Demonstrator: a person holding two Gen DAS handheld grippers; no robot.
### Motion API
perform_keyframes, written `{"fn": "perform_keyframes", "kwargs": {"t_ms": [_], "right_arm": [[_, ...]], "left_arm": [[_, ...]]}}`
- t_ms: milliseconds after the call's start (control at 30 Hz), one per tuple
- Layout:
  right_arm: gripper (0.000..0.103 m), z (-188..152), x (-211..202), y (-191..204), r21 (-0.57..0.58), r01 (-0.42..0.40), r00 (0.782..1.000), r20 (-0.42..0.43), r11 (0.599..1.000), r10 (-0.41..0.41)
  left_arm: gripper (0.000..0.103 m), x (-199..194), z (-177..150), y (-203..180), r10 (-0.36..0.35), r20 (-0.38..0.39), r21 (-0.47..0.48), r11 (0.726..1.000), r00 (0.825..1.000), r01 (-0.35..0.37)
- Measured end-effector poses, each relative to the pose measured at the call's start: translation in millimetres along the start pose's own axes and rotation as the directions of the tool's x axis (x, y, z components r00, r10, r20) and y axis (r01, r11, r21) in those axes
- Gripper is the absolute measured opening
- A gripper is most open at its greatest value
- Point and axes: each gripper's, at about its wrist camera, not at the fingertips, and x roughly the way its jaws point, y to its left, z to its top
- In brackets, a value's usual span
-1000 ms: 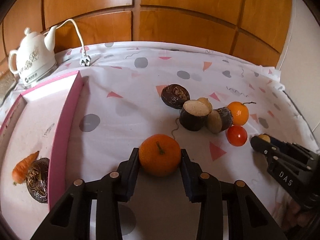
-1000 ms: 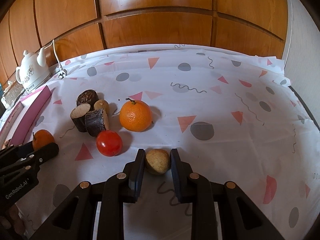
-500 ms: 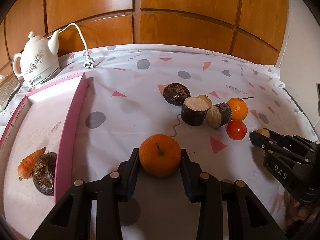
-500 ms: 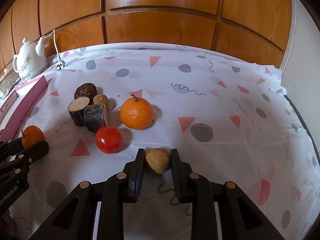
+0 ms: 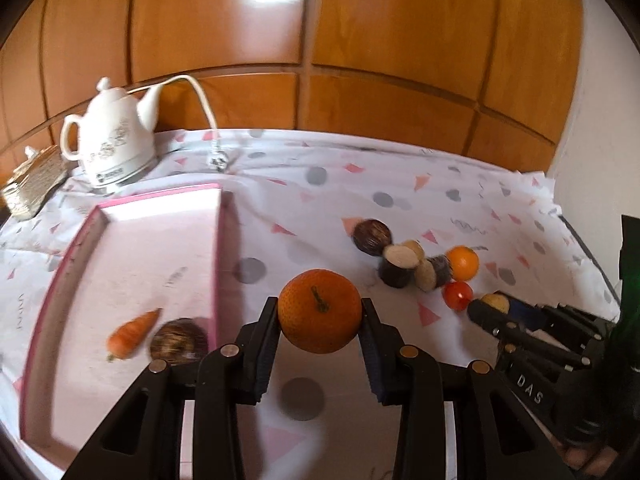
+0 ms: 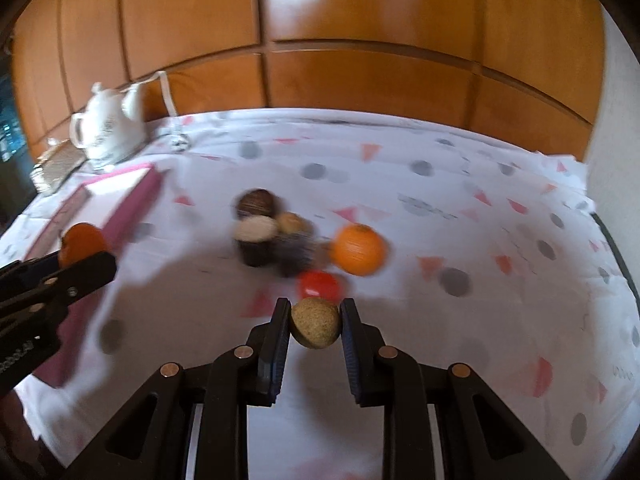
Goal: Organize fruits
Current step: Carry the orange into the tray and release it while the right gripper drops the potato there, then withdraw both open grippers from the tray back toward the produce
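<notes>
Two tongs were in use, each pinching one fruit clear of the bench. The left tongs [image 5: 320, 314] clamped a large orange [image 5: 320, 311] between both pads, stem facing the camera, held above the patterned cloth [image 5: 400, 184] just right of the pink tray [image 5: 218, 248]. The right tongs [image 6: 315, 320] were pressed onto a small round tan fruit [image 6: 316, 322], also held above the cloth.

Inside the tray, near its right wall, lay a carrot [image 5: 132, 334] and a dark wrinkled fruit [image 5: 178, 345], close together; whether they touched could not be told through the blur.

Loose fruit sat in a cluster right of centre on the bench: a dark round fruit [image 5: 372, 236], two dark-skinned cut pieces with pale faces [image 5: 400, 266], a small tan piece [image 5: 414, 247] behind them, a smaller orange [image 5: 463, 263] and a red tomato [image 5: 458, 295]. The pieces were bunched against each other; the tomato sat just in front of the smaller orange. From the right wrist view the same cluster was blurred.

A white kettle [image 5: 114, 140] stood at the far left corner of the bench, its cord [image 5: 200, 96] trailing to a plug [image 5: 218, 158] on the cloth. A woven box [image 5: 34, 180] sat beside it. Wooden panelling [image 5: 360, 40] ran behind the bench.
</notes>
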Motion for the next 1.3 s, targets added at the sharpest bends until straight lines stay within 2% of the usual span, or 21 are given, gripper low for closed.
{"fn": "perform_keyframes", "kwargs": {"t_ms": [167,300,467,567,733,800,867,967,1200,1300], "right_arm": [[0.025,11,-2,27,-0.012,-0.128,0.992,-0.014,0.992,0.127],[0.025,19,-4,57,-0.042,-0.236,0.972,-0.028,0.971,0.235],[0.025,32,-5,101,-0.088,-0.363,0.932,-0.048,0.928,0.36],[0.025,38,-5,130,-0.12,-0.439,0.898,-0.076,0.89,0.432],[0.025,38,-2,175,-0.165,-0.516,0.856,-0.127,0.841,0.501],[0.026,36,1,189,-0.169,-0.537,0.843,-0.144,0.827,0.518],[0.032,33,3,199,-0.17,-0.532,0.846,-0.15,0.83,0.511],[0.032,29,3,200,-0.161,-0.531,0.846,-0.156,0.832,0.51],[0.035,24,-3,182,-0.136,-0.481,0.876,-0.12,0.866,0.468],[0.035,25,-6,168,-0.112,-0.44,0.898,-0.084,0.891,0.433]], "left_arm": [[0.039,-11,5,37,0.047,-0.002,-0.075,0.996,0.999,-0.047],[0.039,-19,4,74,0.094,-0.01,-0.149,0.984,0.995,-0.095],[0.039,-31,-3,130,0.178,-0.023,-0.241,0.954,0.984,-0.178],[0.039,-36,-9,158,0.231,-0.035,-0.284,0.931,0.972,-0.231],[0.042,-41,-16,188,0.28,-0.05,-0.342,0.897,0.959,-0.28],[0.043,-43,-16,191,0.294,-0.042,-0.34,0.895,0.955,-0.29],[0.049,-45,-15,190,0.297,-0.034,-0.336,0.896,0.954,-0.291],[0.05,-48,-15,186,0.297,-0.025,-0.332,0.898,0.954,-0.289],[0.055,-49,-17,166,0.257,-0.02,-0.316,0.915,0.966,-0.25],[0.06,-50,-17,154,0.247,-0.005,-0.292,0.927,0.969,-0.238]]}}
